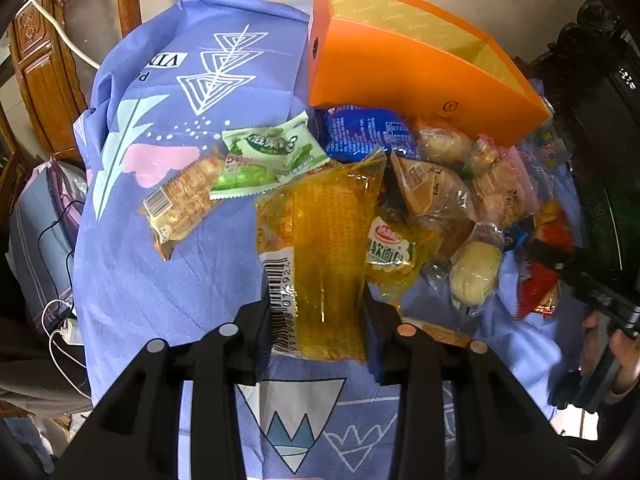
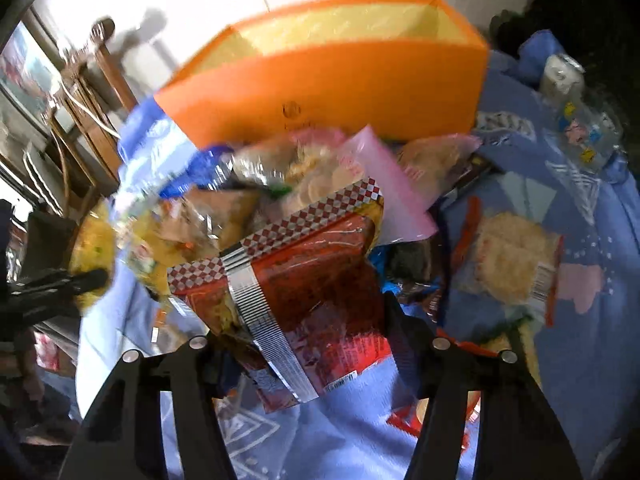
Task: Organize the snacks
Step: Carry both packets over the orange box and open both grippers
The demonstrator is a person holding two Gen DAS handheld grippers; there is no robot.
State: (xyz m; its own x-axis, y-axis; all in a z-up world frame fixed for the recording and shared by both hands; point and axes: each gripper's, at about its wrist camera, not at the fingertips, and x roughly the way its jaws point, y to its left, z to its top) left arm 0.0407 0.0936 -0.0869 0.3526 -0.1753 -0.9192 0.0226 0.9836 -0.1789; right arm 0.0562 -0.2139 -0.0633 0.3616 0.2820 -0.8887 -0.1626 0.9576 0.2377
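Left gripper (image 1: 316,316) pinches a yellow cake packet (image 1: 320,256) near its barcode end above the blue cloth (image 1: 160,280), while the right gripper (image 2: 304,344) straddles a red snack pack (image 2: 304,292), grip unclear; both look light, crinkly and slippery, best held mid-body.

A box (image 1: 404,76) is set at the far side of the cloth (image 1: 160,272), open side up. A heap of snack packets (image 1: 452,208) is spread just before it. Two packets (image 1: 224,176) are laid left of the heap. One packet (image 1: 324,264) is held nearest, between the left gripper (image 1: 316,320) fingers.
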